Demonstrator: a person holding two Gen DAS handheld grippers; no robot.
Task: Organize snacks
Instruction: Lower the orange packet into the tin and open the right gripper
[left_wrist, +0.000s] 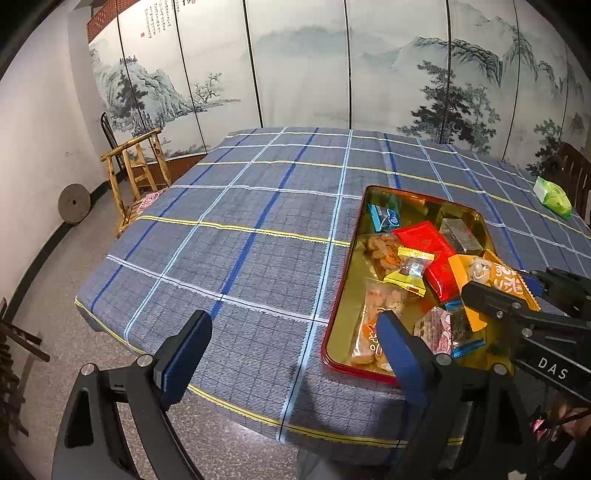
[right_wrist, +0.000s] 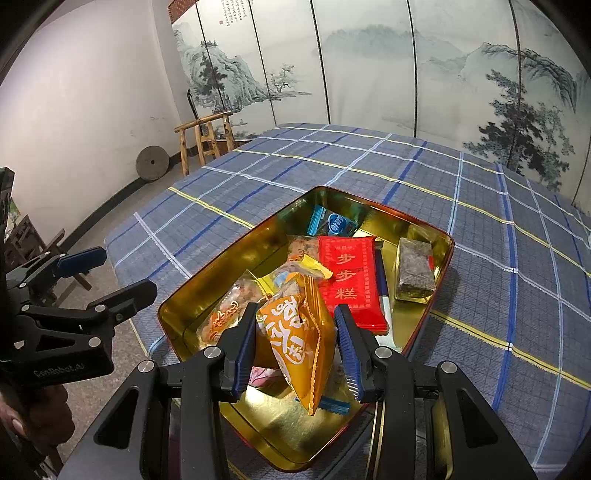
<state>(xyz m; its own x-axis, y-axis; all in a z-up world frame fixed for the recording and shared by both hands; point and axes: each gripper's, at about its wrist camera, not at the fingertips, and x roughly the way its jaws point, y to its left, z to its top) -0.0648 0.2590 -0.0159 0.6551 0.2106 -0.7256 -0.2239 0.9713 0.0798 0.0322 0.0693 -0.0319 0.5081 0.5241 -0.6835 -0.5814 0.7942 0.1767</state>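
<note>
Orange packet between right tool fingers

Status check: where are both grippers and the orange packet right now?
Right gripper shut on orange packet, over the tin. Left gripper open, empty, beside tin at table edge. Nothing in the way.

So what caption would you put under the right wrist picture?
Right gripper holding an orange crinkly snack packet over a gold-lined red tin of wrapped snacks on a blue checked tablecloth.
</note>
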